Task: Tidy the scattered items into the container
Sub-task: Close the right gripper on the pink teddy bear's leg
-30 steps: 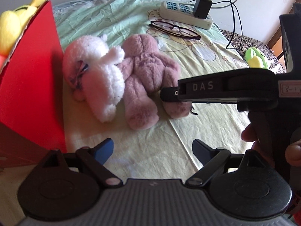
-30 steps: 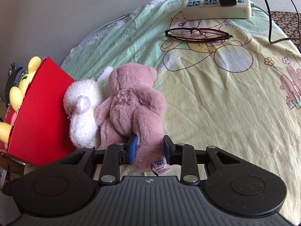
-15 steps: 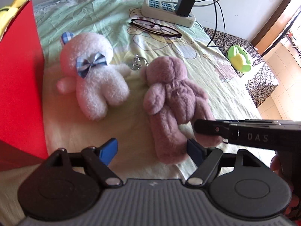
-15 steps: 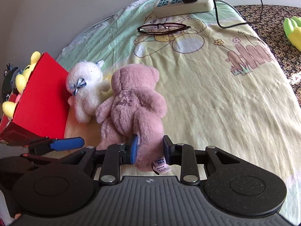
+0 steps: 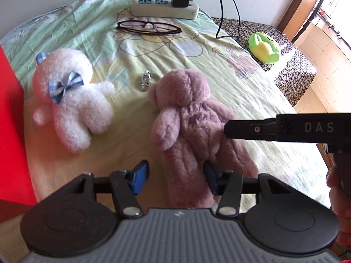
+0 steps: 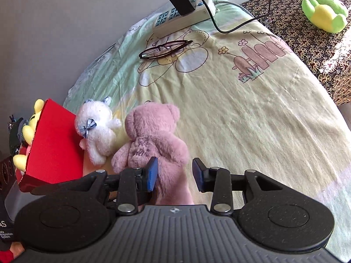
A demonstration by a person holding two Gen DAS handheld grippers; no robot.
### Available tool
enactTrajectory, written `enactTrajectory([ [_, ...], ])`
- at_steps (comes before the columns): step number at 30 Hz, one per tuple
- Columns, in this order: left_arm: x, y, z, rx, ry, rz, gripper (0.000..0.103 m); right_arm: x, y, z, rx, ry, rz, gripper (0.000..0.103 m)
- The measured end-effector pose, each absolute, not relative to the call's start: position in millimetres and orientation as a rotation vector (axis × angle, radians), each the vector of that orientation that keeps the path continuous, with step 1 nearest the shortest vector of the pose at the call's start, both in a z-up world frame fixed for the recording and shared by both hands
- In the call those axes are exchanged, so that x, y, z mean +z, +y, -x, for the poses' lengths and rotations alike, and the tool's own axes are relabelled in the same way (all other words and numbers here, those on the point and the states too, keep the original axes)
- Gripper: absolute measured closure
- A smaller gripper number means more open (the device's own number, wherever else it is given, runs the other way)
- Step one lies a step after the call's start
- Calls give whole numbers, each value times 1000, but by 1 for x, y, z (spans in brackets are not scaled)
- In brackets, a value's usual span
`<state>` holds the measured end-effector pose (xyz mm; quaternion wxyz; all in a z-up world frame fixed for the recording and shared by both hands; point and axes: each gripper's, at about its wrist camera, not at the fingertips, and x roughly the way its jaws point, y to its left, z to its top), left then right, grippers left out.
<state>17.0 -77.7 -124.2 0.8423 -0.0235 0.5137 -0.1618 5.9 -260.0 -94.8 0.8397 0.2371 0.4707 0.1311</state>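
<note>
A pink plush bear lies face down on the bed sheet; it also shows in the right wrist view. My left gripper is open, its fingers on either side of one of the bear's legs. My right gripper is open around the other leg, its pads apart from the fur. A white plush bear with a blue bow lies to the left, next to the red box, which holds yellow plush toys.
Glasses and a power strip with a charger and cables lie at the far end of the sheet. A metal key ring lies between the bears. A green frog plush sits on patterned cloth at the right.
My right gripper has opened and let go of the pink bear's leg. The pink bear has been pulled away from the white bear. My left gripper has moved over to the pink bear's leg.
</note>
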Motion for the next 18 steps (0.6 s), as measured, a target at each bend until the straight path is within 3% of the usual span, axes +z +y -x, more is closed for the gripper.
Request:
enactTrajectory([
  [18, -125, -90, -21, -347, 1064, -11, 52, -101, -241, -17, 395, 997, -527, 62],
])
